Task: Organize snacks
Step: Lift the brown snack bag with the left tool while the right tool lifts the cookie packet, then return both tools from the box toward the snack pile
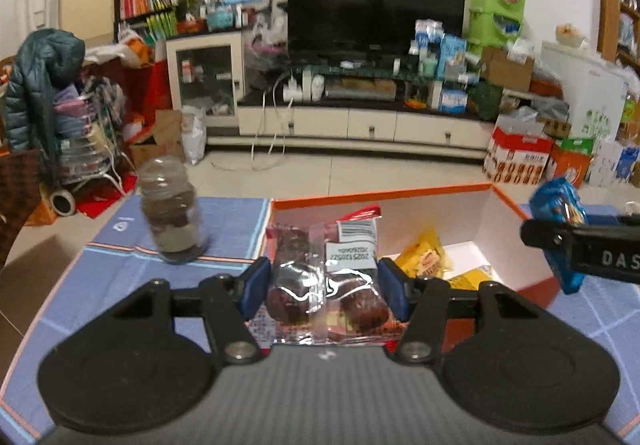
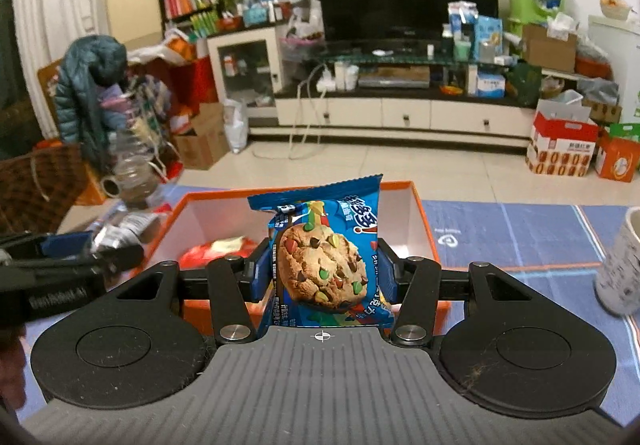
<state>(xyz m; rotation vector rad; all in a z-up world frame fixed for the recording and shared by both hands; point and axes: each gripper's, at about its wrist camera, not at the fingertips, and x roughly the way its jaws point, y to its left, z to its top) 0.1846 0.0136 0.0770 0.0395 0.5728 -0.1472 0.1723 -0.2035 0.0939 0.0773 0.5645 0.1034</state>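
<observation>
My left gripper (image 1: 325, 291) is shut on a clear packet of dark red dates (image 1: 320, 277), held over the near left edge of the orange box (image 1: 380, 197). Yellow snack packets (image 1: 426, 259) lie inside the box. My right gripper (image 2: 322, 275) is shut on a blue chocolate-chip cookie packet (image 2: 324, 257), held upright over the near side of the same box (image 2: 424, 221). A red snack packet (image 2: 216, 251) lies in the box. The right gripper with the blue packet (image 1: 558, 213) shows at the right of the left wrist view; the left gripper (image 2: 60, 265) shows at the left of the right wrist view.
A clear jar with dark contents (image 1: 172, 213) stands on the blue mat (image 1: 100, 273) left of the box. A white patterned cup (image 2: 622, 265) stands on the mat at the right. Beyond the table are the floor, a TV stand and clutter.
</observation>
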